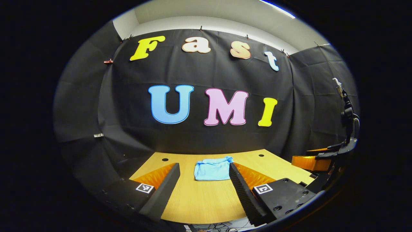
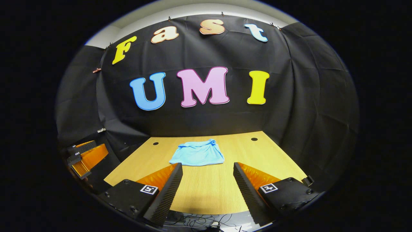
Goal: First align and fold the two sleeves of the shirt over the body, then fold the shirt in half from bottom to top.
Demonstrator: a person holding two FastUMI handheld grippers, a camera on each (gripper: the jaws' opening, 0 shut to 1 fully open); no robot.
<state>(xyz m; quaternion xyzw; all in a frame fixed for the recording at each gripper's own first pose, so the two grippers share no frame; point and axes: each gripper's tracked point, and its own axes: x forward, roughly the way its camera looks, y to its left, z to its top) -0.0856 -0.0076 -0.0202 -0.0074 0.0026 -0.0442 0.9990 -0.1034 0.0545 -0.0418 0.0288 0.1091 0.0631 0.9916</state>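
Light-blue shirt (image 1: 213, 169) lies folded into a small bundle on the wooden bench (image 1: 206, 199), near the middle of its far edge by the black cloth wall. Left gripper (image 1: 205, 187) and right gripper (image 2: 207, 188) hover over the near edge, well apart from it, fingers spread wide and holding nothing

Folded shirt on the bench, both grippers held back from it.

The shirt (image 2: 197, 153) lies toward the far side of the bench (image 2: 206, 190), near the booth wall. The left gripper (image 1: 205, 180) and right gripper (image 2: 208, 180) sit before it, fingers spread, side by side, well apart from it.
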